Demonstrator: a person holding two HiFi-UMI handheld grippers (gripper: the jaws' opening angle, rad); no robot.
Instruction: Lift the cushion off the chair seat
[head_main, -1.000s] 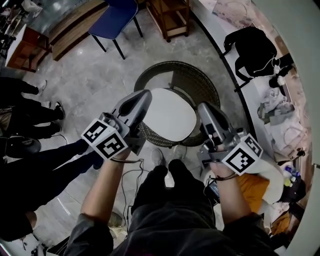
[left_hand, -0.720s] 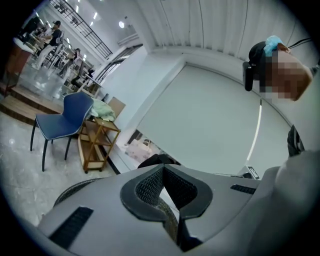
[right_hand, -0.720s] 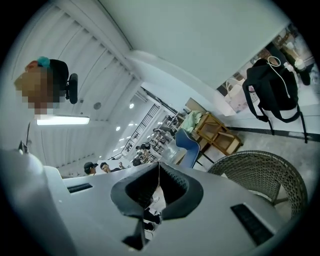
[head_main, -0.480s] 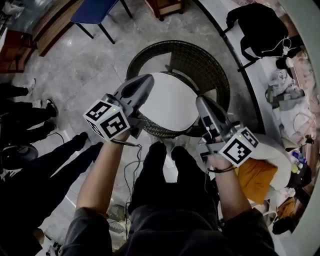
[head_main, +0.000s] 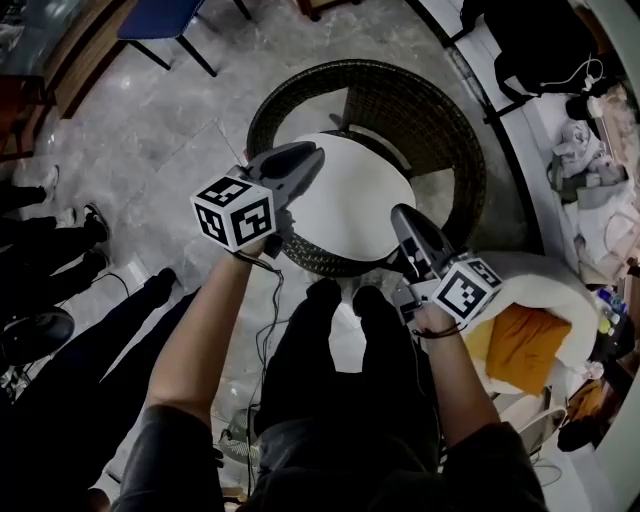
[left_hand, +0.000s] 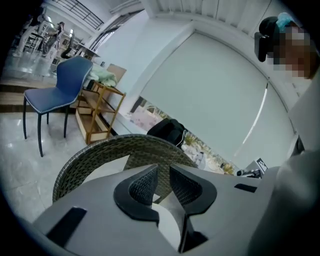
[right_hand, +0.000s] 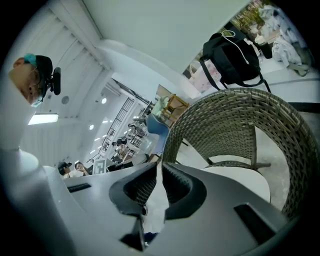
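Ideally widening the left hand-held gripper (left_hand: 161, 182), jaws just parting on nothing, and the closed, empty right hand-held gripper (right_hand: 159, 185) before straddling the cushion (head_main: 345, 200) edge ahead.

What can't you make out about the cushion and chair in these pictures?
- Cushion left edge: head view, covered by the left gripper, whose jaws have just been opening, nothing between them.
- Cushion underside: no view; the wicker chair seat hides it.
- Chair legs: head view, under the rim.
- Most of the cushion: left gripper view, behind the gripper's body.
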